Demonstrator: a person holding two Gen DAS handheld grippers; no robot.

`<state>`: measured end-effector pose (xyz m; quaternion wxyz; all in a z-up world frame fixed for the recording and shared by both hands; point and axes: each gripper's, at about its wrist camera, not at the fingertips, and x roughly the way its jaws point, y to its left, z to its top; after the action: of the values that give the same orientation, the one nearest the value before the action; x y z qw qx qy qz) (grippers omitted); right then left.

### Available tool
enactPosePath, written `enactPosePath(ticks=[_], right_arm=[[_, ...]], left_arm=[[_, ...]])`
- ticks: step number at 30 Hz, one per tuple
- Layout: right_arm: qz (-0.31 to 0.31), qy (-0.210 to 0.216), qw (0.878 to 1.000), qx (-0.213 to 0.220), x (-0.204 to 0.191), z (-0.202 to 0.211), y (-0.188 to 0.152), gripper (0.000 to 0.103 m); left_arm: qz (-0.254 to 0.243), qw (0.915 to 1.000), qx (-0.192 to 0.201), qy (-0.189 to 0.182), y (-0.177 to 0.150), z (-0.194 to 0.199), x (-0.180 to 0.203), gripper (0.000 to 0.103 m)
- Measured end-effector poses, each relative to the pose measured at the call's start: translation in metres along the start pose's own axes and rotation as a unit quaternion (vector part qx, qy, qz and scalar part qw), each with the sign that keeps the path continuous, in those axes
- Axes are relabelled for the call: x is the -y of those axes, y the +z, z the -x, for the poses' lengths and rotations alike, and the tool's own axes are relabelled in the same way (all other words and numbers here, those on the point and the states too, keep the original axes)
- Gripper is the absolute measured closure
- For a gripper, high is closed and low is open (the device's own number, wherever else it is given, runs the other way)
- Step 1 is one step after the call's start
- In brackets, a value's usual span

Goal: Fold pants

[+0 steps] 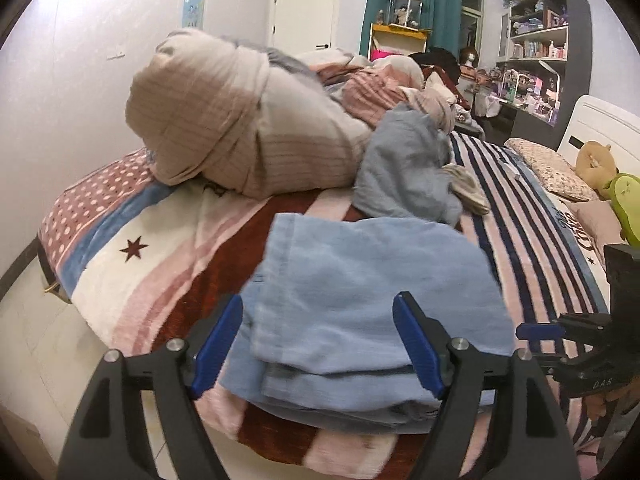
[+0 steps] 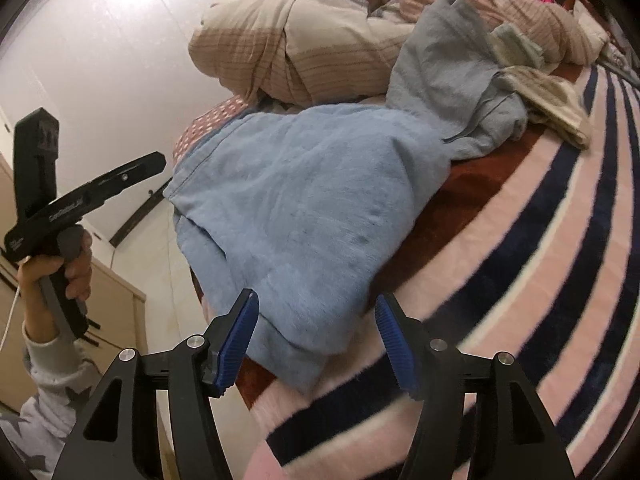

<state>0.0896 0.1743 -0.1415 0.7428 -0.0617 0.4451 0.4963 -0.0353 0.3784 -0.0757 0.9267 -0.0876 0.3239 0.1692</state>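
Between the wide-spread fingers of the left gripper (image 1: 318, 344) lie the folded light-blue pants (image 1: 360, 300) at the near edge of the striped blanket (image 1: 532, 240). Fingers of the right gripper (image 2: 316, 340) are also wide, holding nothing, near the pants' corner.

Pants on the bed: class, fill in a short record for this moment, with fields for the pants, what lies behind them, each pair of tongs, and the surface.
pants: light blue, folded into layers, lying at the near edge of the bed
behind pants: crumpled grey garment; beyond it a rolled beige quilt
left tongs: open, one finger on each side of the pants' near edge, gripping nothing
right tongs: open, at the pants' end, gripping nothing
surface: striped blanket with stars
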Motion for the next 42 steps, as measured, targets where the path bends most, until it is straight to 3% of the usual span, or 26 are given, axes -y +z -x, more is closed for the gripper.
enactPosePath(ticks=[8, 12, 14, 18, 23, 25, 27, 34, 42], right_arm=[[0.024, -0.039, 0.998, 0.051, 0.006, 0.049, -0.022, 0.023], [0.033, -0.069, 0.994, 0.075, 0.013, 0.077, -0.041, 0.021], [0.033, -0.084, 0.992, 0.085, 0.018, 0.092, -0.053, 0.012], [0.035, -0.117, 0.986, 0.115, 0.029, 0.129, -0.077, 0.011], [0.029, -0.174, 0.969, 0.171, 0.040, 0.193, -0.109, 0.002], [0.027, -0.204, 0.959, 0.195, 0.043, 0.221, -0.123, 0.002], [0.025, -0.234, 0.949, 0.211, 0.045, 0.242, -0.132, 0.002], [0.008, -0.285, 0.920, 0.270, 0.048, 0.308, -0.164, 0.001], [-0.002, -0.290, 0.914, 0.284, 0.049, 0.326, -0.177, 0.001]], left_arm=[[-0.018, 0.9992, 0.023, -0.027, -0.005, 0.022, 0.068, 0.019], [-0.033, 0.9984, 0.033, -0.031, -0.010, 0.029, 0.113, 0.017], [-0.036, 0.9981, 0.041, -0.030, -0.012, 0.034, 0.136, 0.017], [-0.054, 0.9953, 0.072, -0.036, -0.018, 0.048, 0.182, 0.012], [-0.069, 0.9896, 0.119, -0.041, -0.023, 0.073, 0.236, 0.010], [-0.064, 0.9872, 0.139, -0.047, -0.026, 0.085, 0.253, 0.001], [-0.065, 0.9842, 0.155, -0.056, -0.030, 0.094, 0.266, 0.001], [-0.085, 0.9797, 0.162, -0.083, -0.036, 0.110, 0.303, 0.001], [-0.097, 0.9779, 0.159, -0.095, -0.039, 0.117, 0.318, 0.001]])
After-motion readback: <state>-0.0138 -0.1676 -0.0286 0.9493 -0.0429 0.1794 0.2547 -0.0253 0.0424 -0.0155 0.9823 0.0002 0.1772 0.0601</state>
